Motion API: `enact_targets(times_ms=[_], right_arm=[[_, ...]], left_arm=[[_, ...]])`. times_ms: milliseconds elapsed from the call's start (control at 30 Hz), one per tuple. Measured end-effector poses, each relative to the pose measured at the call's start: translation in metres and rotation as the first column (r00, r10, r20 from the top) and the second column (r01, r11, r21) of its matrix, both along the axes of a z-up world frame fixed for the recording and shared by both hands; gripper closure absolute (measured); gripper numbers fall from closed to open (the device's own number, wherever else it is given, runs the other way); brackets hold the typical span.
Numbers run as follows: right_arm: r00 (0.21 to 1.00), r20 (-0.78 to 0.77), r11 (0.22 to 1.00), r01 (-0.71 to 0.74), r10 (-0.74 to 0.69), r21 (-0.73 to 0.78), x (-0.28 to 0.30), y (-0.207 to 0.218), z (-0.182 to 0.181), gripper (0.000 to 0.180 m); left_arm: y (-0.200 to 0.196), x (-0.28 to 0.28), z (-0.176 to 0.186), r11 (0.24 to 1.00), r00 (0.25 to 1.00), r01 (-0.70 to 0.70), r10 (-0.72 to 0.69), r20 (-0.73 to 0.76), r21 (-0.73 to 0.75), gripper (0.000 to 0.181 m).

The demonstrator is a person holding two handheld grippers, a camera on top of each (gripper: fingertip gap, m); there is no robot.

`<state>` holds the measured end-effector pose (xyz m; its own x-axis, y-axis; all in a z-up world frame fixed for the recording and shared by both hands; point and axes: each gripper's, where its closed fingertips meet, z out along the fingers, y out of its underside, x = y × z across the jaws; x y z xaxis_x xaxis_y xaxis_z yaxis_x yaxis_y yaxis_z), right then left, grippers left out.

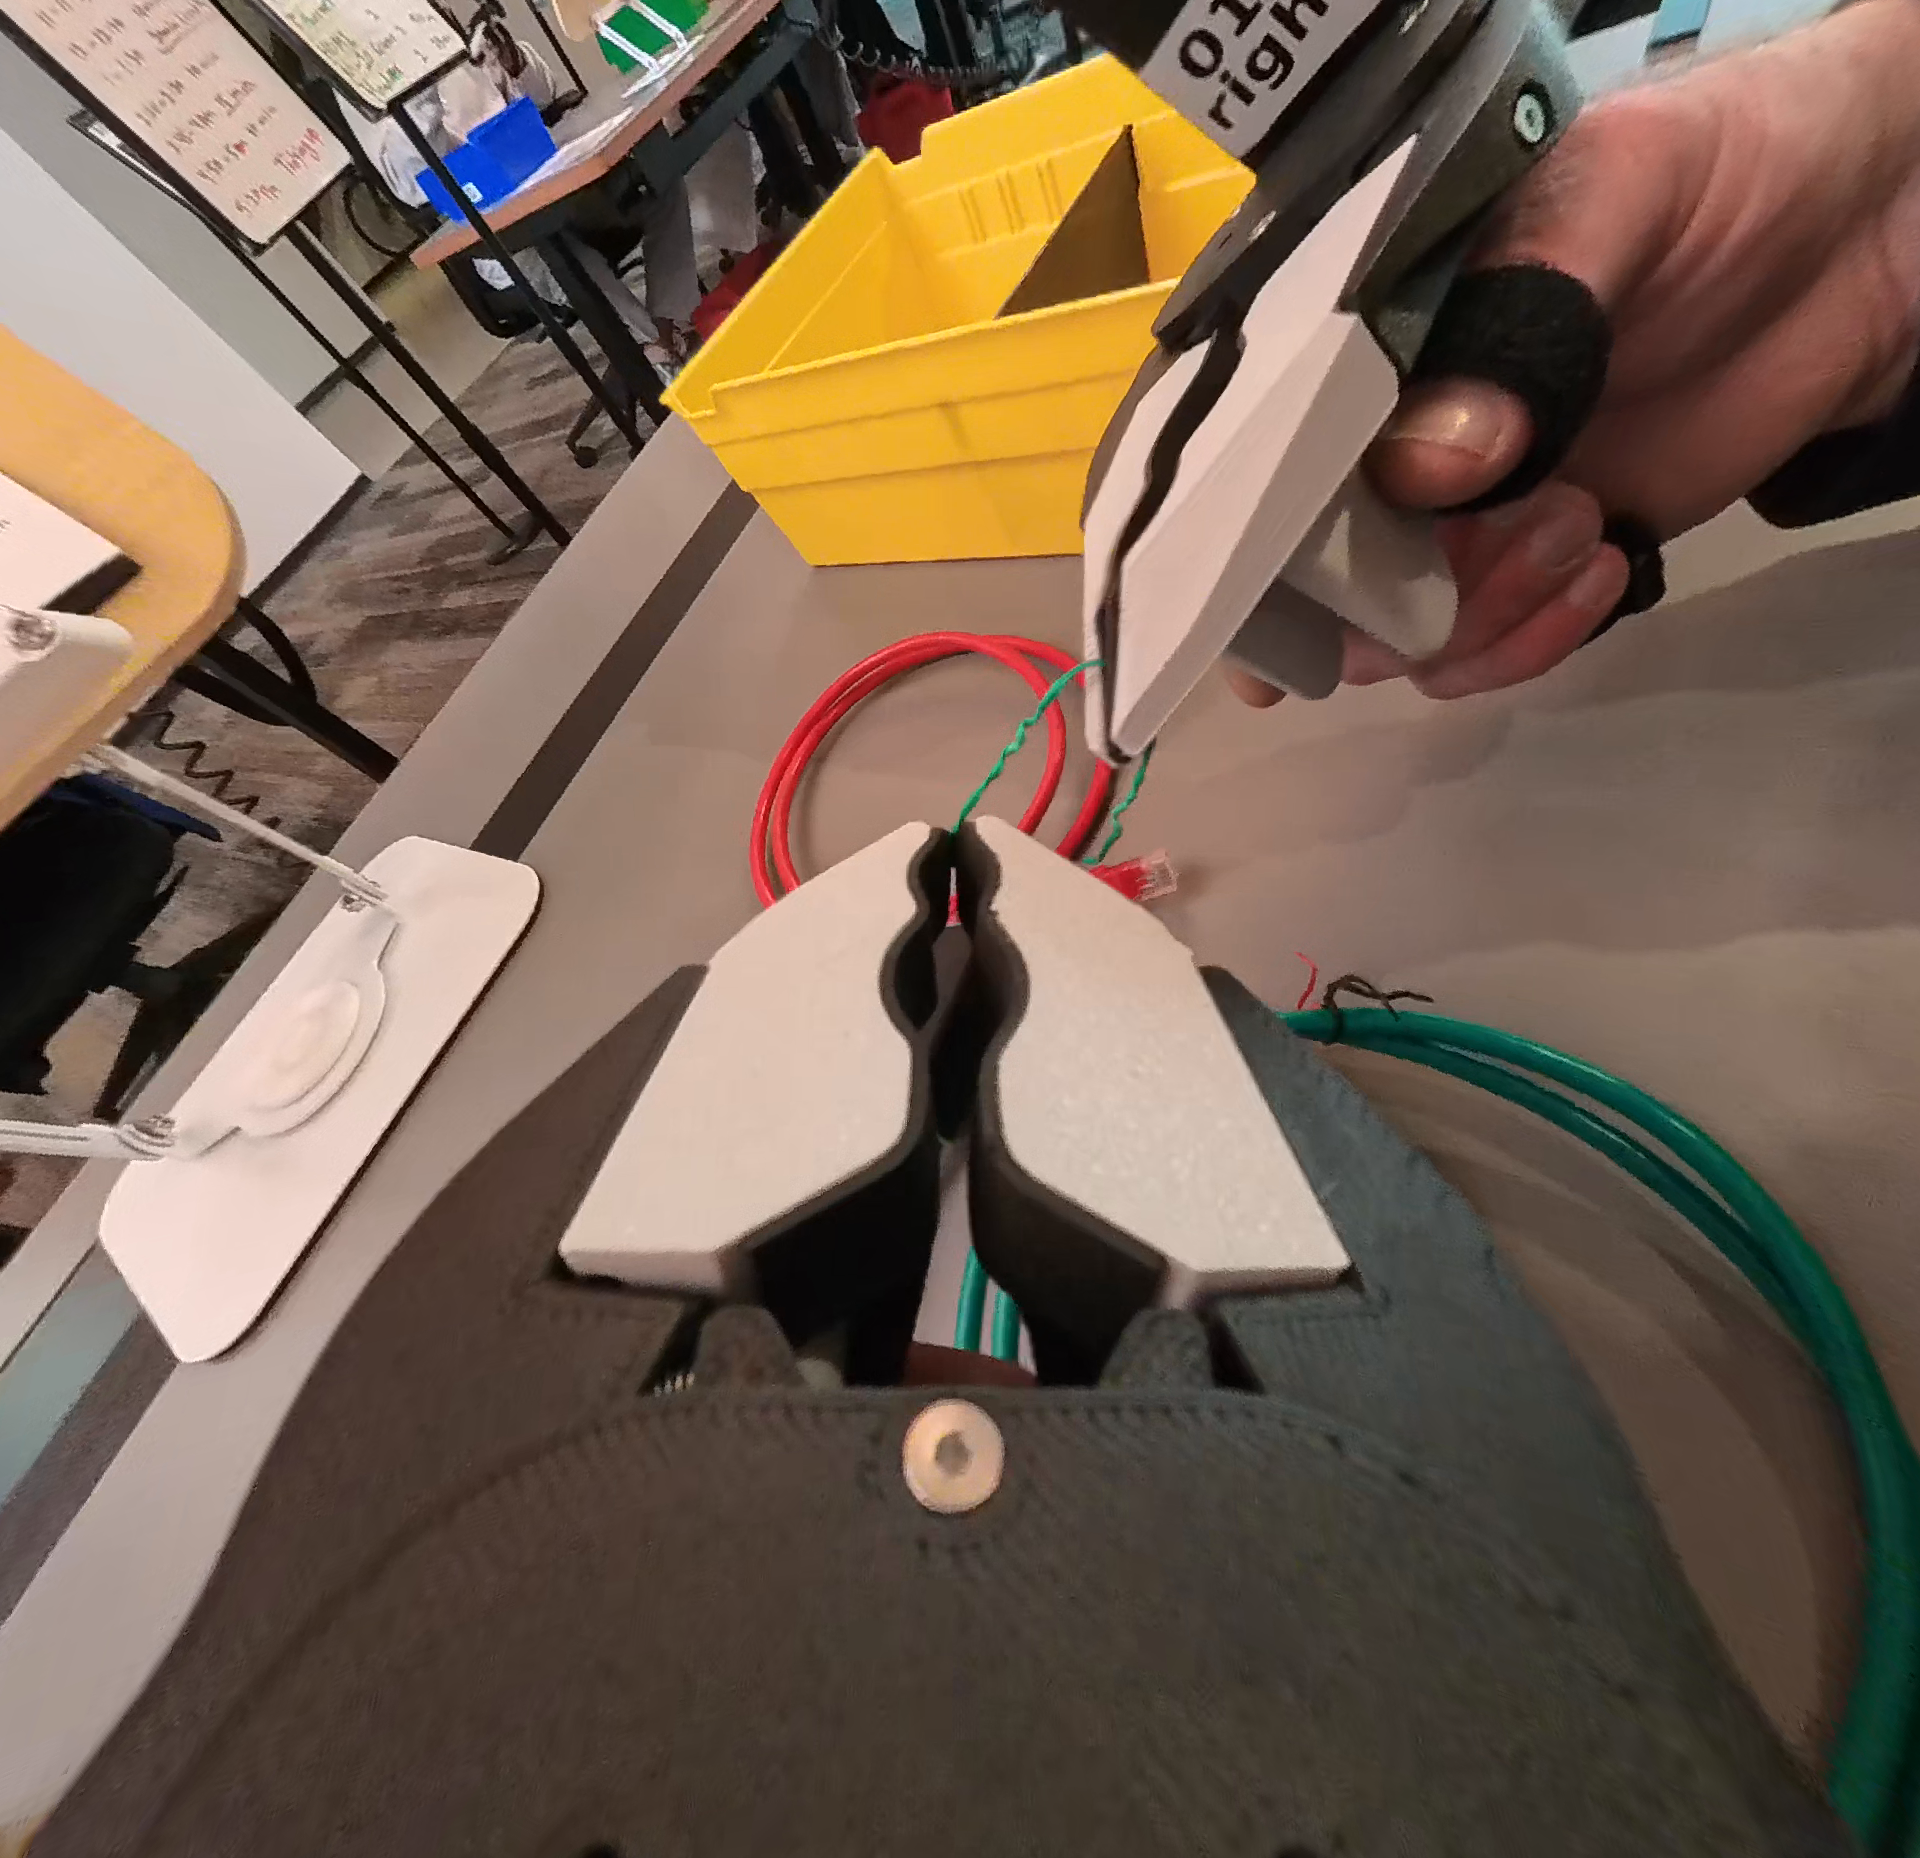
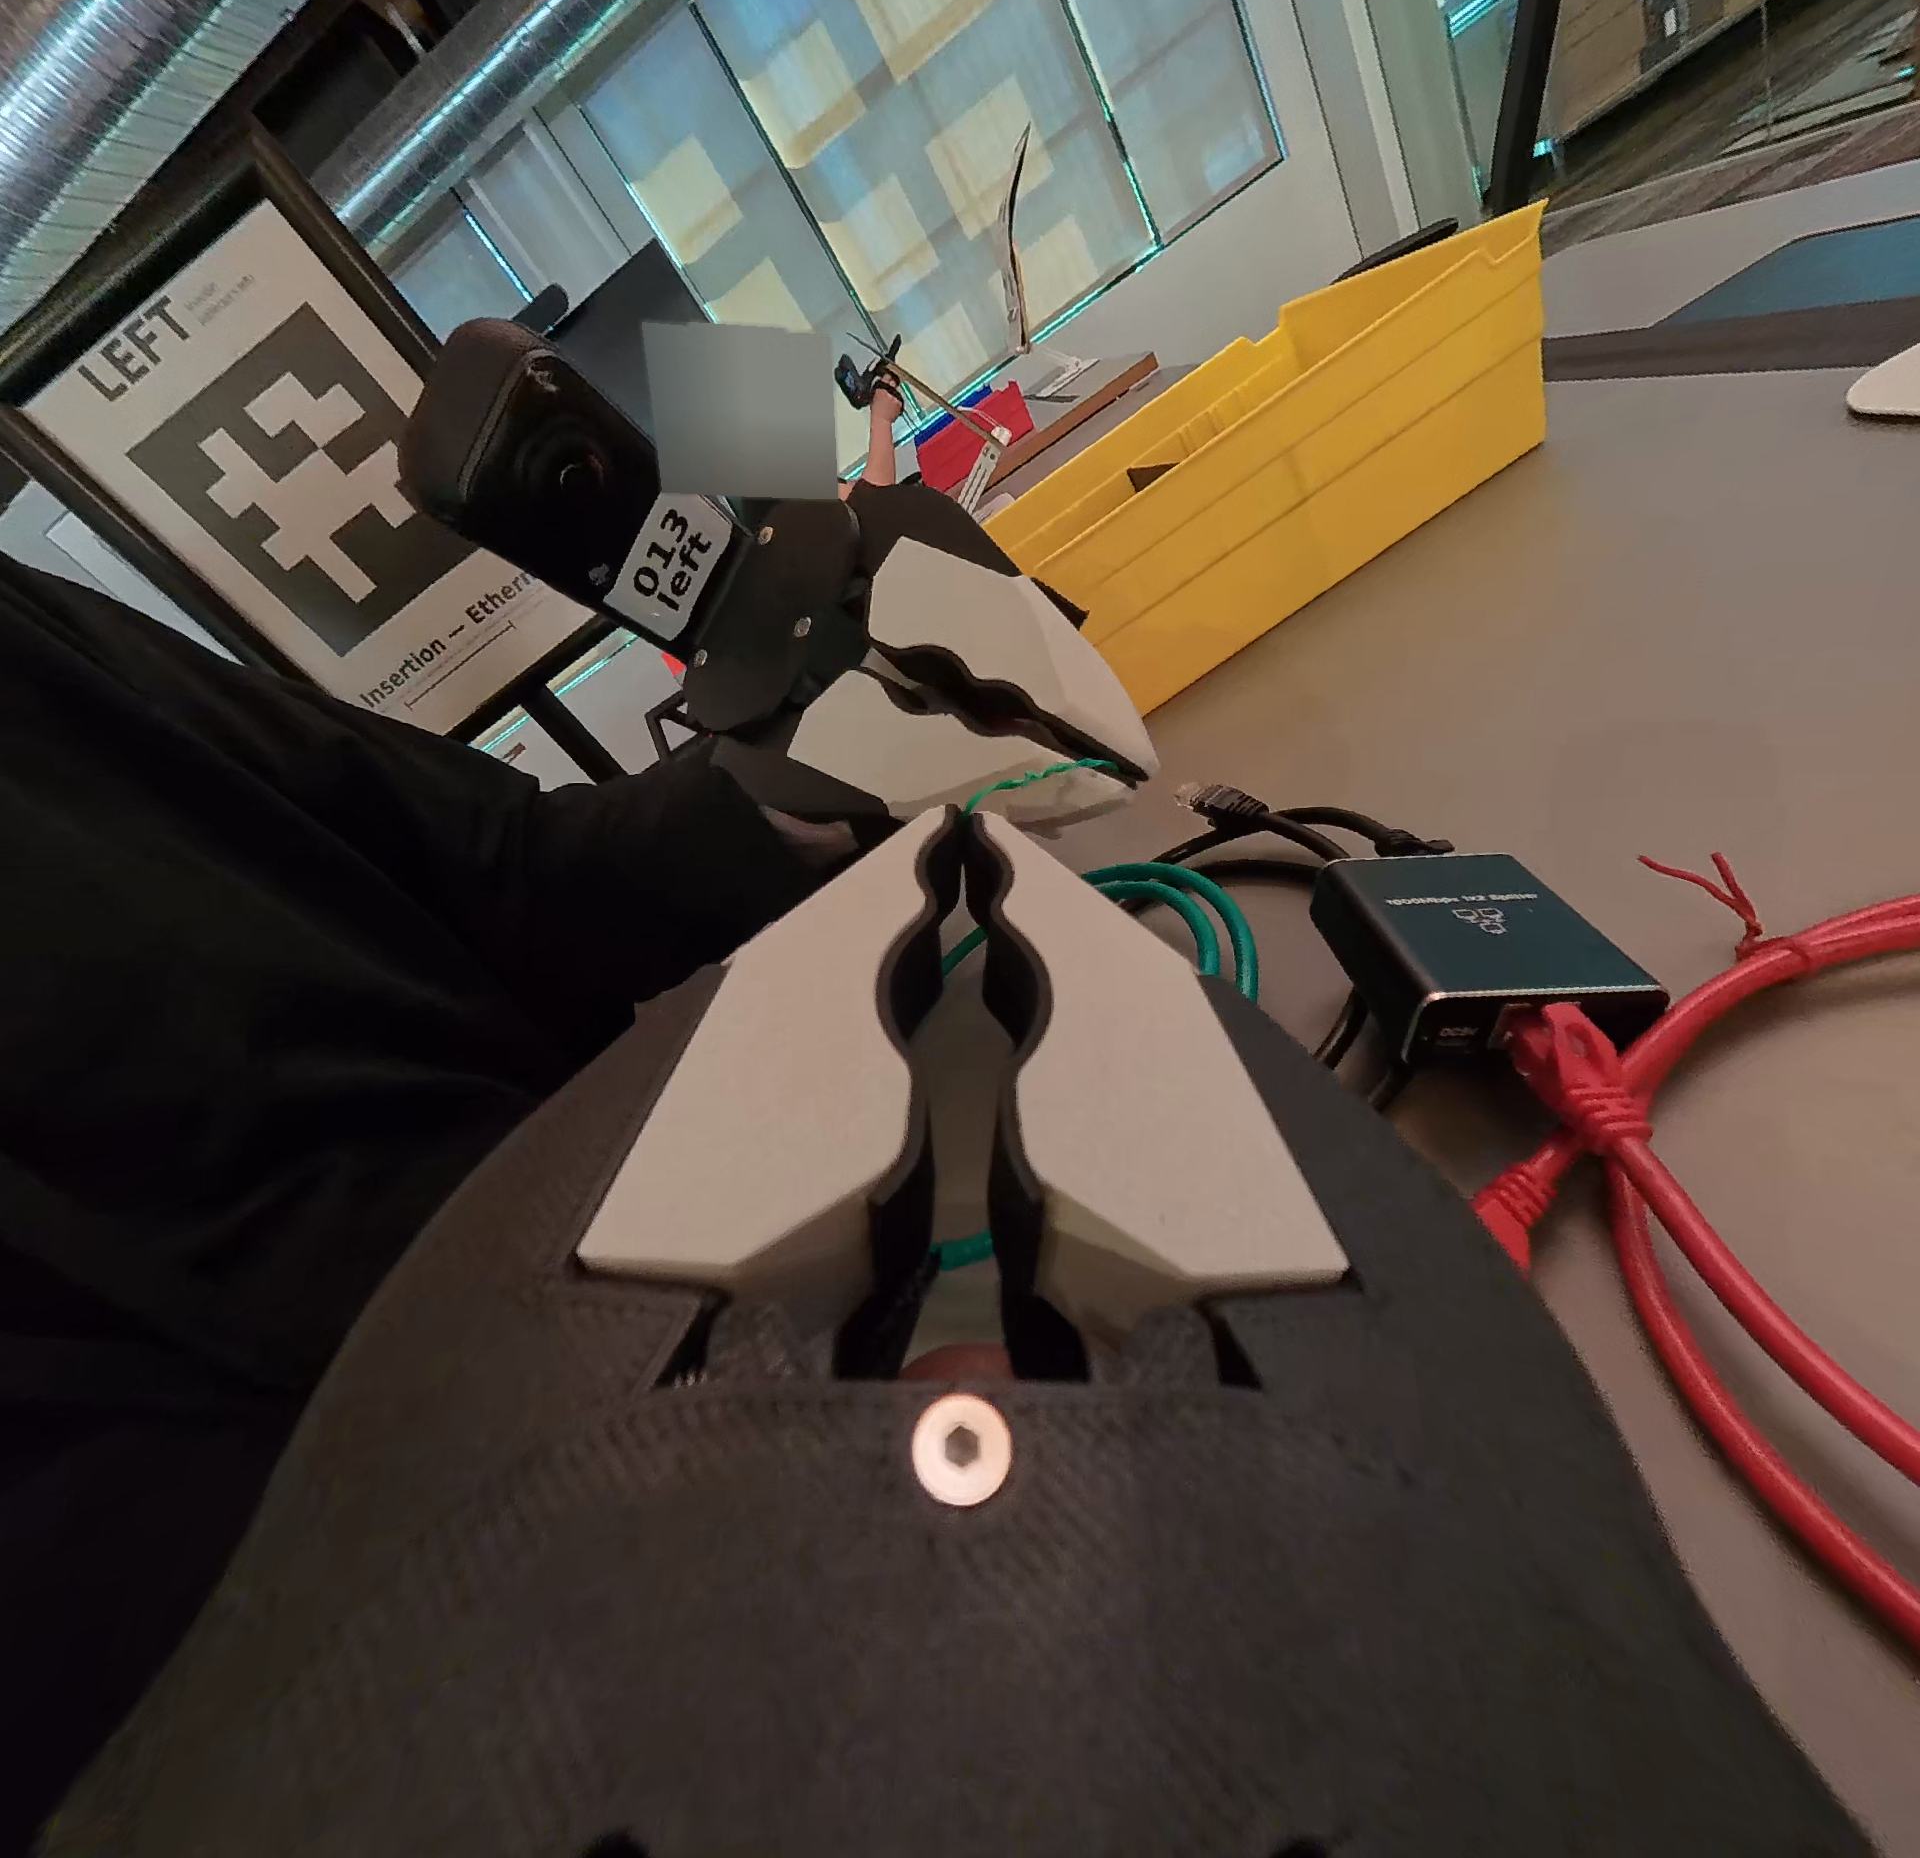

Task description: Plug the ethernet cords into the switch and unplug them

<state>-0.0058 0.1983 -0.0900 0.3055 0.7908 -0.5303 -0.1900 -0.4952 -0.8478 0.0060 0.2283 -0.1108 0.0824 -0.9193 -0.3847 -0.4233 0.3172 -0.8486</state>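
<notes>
Green cord (image 1: pixel 1621 1112) partly hidden; left tongs (image 1: pixel 956 844) and right tongs (image 2: pixel 961 821) both pinch its twist tie (image 1: pixel 1003 759).

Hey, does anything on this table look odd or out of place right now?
Yes. Both grippers, left and right, are shut on a thin green twist tie stretched between them, not on a plug. A loose black plug lies unplugged behind the small black metal switch, where only the red ethernet cord is plugged in.
</notes>
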Motion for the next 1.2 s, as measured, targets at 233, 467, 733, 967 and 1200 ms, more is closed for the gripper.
enact_targets(times_ms=[233, 467, 733, 967, 1200], right_arm=[[0.998, -0.029, 0.999, 0.052, -0.051, 0.010, 0.005, 0.006, 0.005, 0.169], [0.981, 0.114, 0.982, 0.142, -0.156, 0.122, 0.007, 0.013, 0.005, 0.158], [0.969, 0.177, 0.976, 0.145, -0.174, 0.162, 0.005, 0.013, 0.001, 0.158], [0.962, 0.190, 0.969, 0.163, -0.198, 0.185, 0.003, 0.014, 0.003, 0.166], [0.961, 0.182, 0.967, 0.174, -0.208, 0.187, 0.004, 0.015, 0.005, 0.180]], left_arm=[[0.000, 0.001, 0.003, 0.999, 1.000, -0.016, 0.016, 0.010, -0.039, 0.180], [0.006, 0.004, 0.005, 0.972, 0.993, -0.077, 0.095, 0.074, -0.221, 0.180], [0.012, 0.004, 0.008, 0.941, 0.980, -0.117, 0.162, 0.118, -0.319, 0.180], [0.011, 0.006, 0.004, 0.944, 0.978, -0.138, 0.177, 0.107, -0.299, 0.180], [0.008, 0.008, 0.004, 0.945, 0.980, -0.127, 0.167, 0.108, -0.301, 0.180]])
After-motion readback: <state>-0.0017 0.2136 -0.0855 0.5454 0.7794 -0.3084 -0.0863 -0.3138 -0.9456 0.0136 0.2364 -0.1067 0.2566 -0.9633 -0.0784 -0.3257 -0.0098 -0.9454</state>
